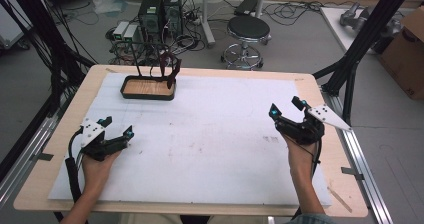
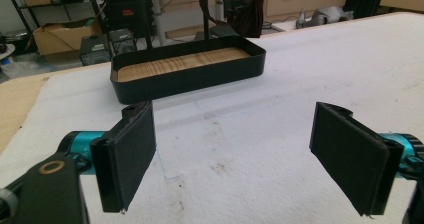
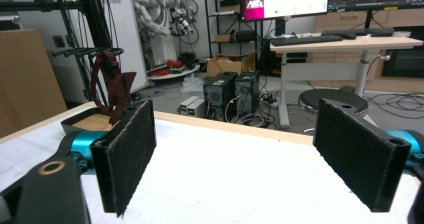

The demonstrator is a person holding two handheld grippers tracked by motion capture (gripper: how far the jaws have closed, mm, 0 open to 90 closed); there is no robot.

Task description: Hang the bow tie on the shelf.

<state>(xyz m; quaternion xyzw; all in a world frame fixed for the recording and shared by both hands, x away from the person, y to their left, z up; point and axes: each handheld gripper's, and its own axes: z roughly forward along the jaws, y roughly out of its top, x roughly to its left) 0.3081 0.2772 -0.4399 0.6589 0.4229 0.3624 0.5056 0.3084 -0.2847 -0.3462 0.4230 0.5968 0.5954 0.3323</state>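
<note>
Hanging over the tray [image 1: 148, 88], a dark strap [image 1: 170, 69] looks unclear; both hand-held grippers gape empty

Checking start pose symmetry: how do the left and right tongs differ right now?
The left tongs sit near the table's left edge, closer to the black tray; the right tongs sit near the right edge, farther from the tray. The left tongs' own view faces the tray head-on; the right tongs' own view has the dark red strap off to one side. Both are open, empty and held over the white sheet.
</note>
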